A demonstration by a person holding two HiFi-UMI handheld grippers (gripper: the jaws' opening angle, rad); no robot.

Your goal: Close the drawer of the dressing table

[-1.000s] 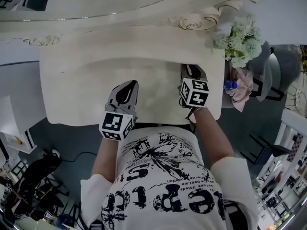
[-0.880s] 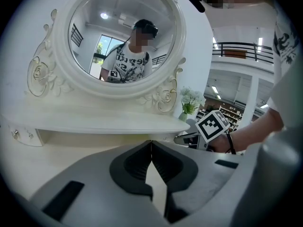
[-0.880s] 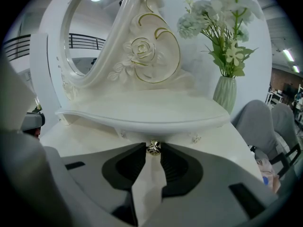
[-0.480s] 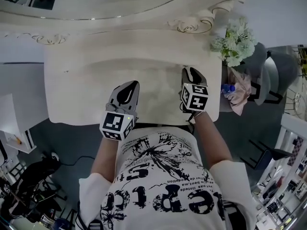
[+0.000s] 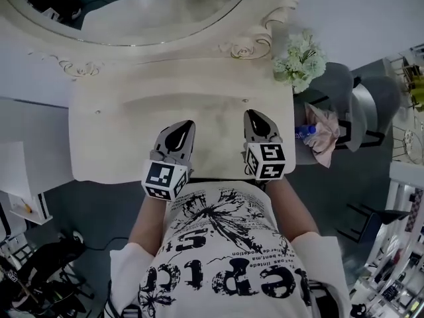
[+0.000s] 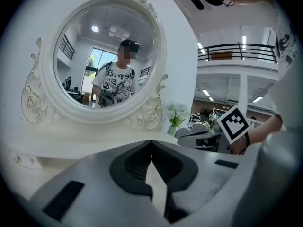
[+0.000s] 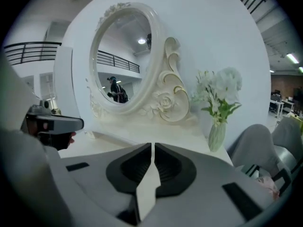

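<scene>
The dressing table (image 5: 99, 144) is seen from above. Its drawer is hidden beneath the near edge and judged pushed in. Above that edge, equally near, the left gripper (image 5: 177, 131) is held shut and empty. The right gripper (image 5: 258, 121) has just been closing to a slit, with nothing between its jaws.

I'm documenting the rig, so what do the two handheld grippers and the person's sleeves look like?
The left gripper and right gripper are grey wedge-shaped shells with black ribbed pads. Each carries a white cube with black square markers. The sleeves are short and white, from a T-shirt with black print. The right gripper's jaws have just been closing, nothing between them.
</scene>
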